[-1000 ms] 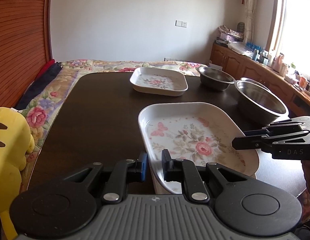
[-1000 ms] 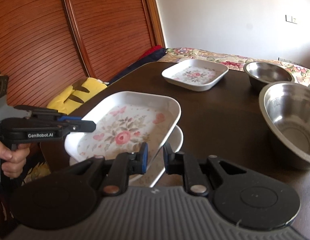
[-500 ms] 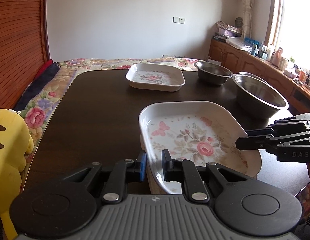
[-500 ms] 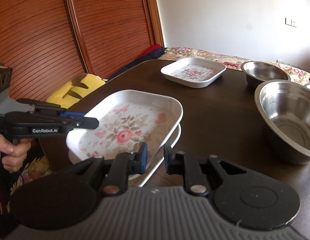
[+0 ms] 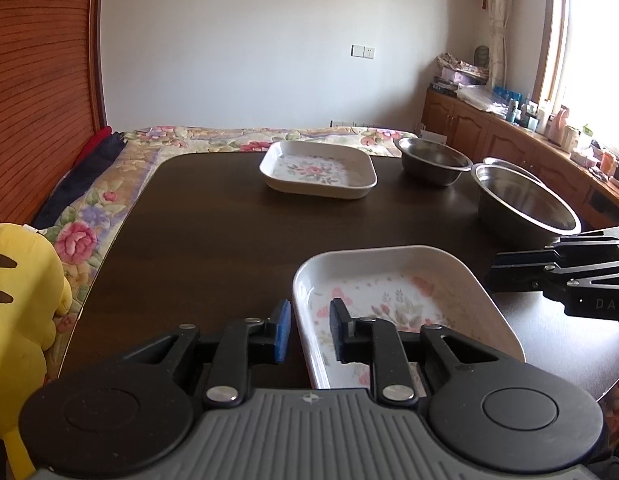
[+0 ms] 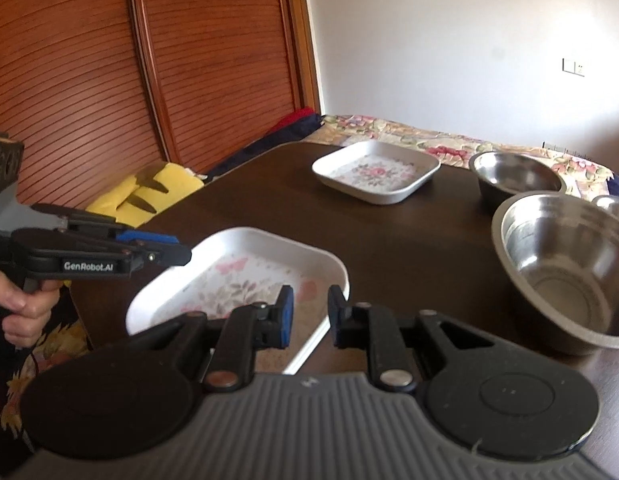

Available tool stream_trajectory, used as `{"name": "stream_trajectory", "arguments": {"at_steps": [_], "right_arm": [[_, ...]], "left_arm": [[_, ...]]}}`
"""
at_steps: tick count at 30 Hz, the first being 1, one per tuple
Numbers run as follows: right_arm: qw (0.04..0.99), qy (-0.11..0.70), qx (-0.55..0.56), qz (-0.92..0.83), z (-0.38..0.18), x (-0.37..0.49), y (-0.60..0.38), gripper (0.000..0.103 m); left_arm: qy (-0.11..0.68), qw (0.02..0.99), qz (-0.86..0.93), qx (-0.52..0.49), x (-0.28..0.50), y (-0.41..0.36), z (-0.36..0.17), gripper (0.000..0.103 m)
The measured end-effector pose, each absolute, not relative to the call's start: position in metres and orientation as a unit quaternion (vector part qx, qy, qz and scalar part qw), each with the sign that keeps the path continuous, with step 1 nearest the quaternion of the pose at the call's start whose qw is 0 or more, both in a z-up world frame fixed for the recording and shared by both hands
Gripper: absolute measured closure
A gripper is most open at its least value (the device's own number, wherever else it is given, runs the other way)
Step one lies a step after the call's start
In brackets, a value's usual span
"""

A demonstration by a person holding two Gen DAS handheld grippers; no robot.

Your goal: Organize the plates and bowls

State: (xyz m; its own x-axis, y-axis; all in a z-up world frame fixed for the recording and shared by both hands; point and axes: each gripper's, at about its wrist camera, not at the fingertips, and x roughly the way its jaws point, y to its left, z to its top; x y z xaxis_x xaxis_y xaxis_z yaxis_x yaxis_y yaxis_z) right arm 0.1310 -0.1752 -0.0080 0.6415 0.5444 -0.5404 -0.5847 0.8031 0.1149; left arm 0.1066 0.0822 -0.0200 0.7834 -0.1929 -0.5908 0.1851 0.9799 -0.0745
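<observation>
here, dark table (image 5: 213, 240) beside bed (image 5: 109, 200)

A white rectangular dish with a pink floral and butterfly print (image 5: 405, 300) lies flat at the near edge of the dark tabletop (image 5: 213, 240); a second rim peeks out beneath it in the right wrist view, so it seems to sit nested on another dish of the same kind, though that one is mostly hidden. A matching white floral dish (image 5: 318, 174) rests alone at the far side. To its right stands a small stainless steel bowl (image 5: 431, 166), upright and empty. Nearer, a large stainless steel bowl (image 5: 525, 204) sits upright, with another steel rim (image 6: 611, 204) just behind it.
</observation>
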Motion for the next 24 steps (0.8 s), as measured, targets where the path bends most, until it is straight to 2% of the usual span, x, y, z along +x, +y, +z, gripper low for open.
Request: {"name": "stream_trajectory", "arguments": {"at_steps": [1,6,8,15,20,24], "right_arm": [[0.907,0.284,-0.033,0.31,-0.007,0.132,-0.176,0.082],[0.912,0.278,-0.039,0.298,-0.01,0.136,-0.175,0.082],[0.913,0.279,-0.045,0.293,-0.012,0.138,-0.174,0.082],[0.917,0.28,-0.042,0.281,-0.014,0.144,-0.176,0.081],[0.922,0.269,-0.04,0.277,-0.004,0.153,-0.175,0.073],[0.924,0.261,-0.041,0.275,0.005,0.164,-0.173,0.073]], "left_arm": [[0.312,0.945,-0.099,-0.007,0.106,0.083,-0.02,0.072],[0.307,0.947,-0.098,-0.011,0.108,0.084,-0.02,0.049],[0.304,0.948,-0.096,-0.013,0.108,0.085,-0.02,0.044],[0.301,0.949,-0.091,-0.01,0.115,0.088,-0.018,0.037],[0.285,0.954,-0.089,-0.004,0.126,0.091,-0.005,0.036],[0.271,0.958,-0.089,-0.008,0.135,0.094,0.003,0.033]]}}
